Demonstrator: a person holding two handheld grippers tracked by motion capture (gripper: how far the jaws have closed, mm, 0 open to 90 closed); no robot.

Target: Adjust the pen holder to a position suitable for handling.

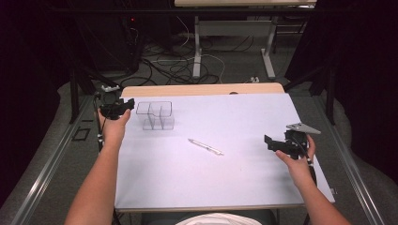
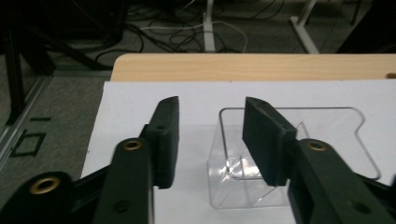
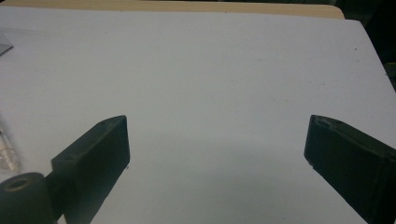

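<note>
While the clear organizer (image 1: 157, 116) stands upright at the far left of the surface (image 1: 234, 187), its long axis running left-right, the left gripper (image 1: 126, 105) hovers just left, jaws released; right gripper (image 1: 271, 141) jaws wide apart, holding nothing.

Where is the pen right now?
In the high view the pen lies alone on the white sheet near the table's middle, right of the clear organizer, apart from both.

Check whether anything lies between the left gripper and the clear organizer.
Nothing visible does. The left gripper sits just left of the clear organizer, its jaws apart with bare white mat between them. The pen lies well off to the right.
</note>
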